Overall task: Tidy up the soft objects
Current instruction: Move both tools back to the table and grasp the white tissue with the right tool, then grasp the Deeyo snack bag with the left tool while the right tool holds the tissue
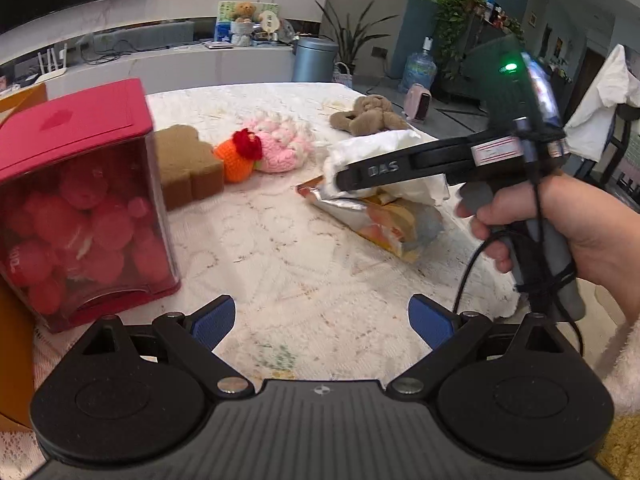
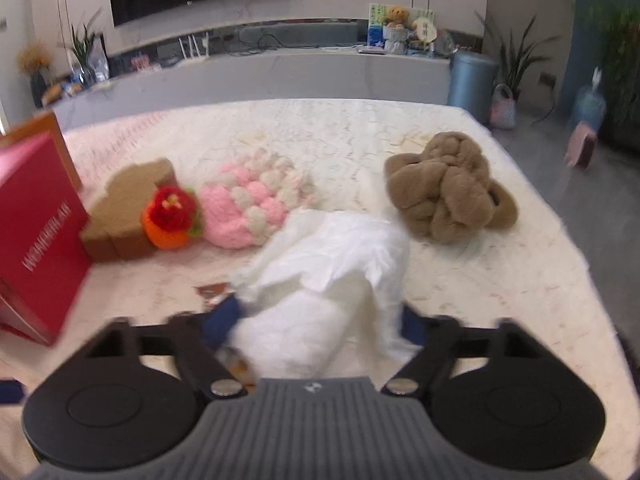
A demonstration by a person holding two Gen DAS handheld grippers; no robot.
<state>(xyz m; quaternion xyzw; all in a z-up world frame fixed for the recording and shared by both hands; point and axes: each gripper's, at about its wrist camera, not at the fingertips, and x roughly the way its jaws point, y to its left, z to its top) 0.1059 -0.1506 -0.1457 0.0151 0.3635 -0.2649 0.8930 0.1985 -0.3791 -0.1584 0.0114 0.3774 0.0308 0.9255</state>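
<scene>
A person's right hand (image 1: 560,232) grips a pistol-style handle, angling the right gripper (image 2: 320,320) downward over the middle of a lace-covered desk (image 1: 280,240). The left gripper (image 1: 322,322) hovers low near the desk's near edge, its blue pads (image 1: 212,322) spread wide with nothing between them.

The right gripper's fingers sit either side of a crumpled white tissue wad (image 2: 328,272), soft and creased, lying on a shiny foil snack bag (image 1: 384,220). Its jaws are partly drawn in around the wad; whether the pads actually press on it cannot be told, as the tissue hides them.

Behind, toward the left edge, a brown sponge block (image 2: 128,208), an orange crocheted toy with a red flower (image 2: 172,216) and a pink-and-cream knitted piece (image 2: 256,204) lie in a touching row. A tan plush knot (image 2: 444,188) sits apart near the far right corner. A red translucent bin (image 1: 80,200) holding round soft balls stands at the left edge.
</scene>
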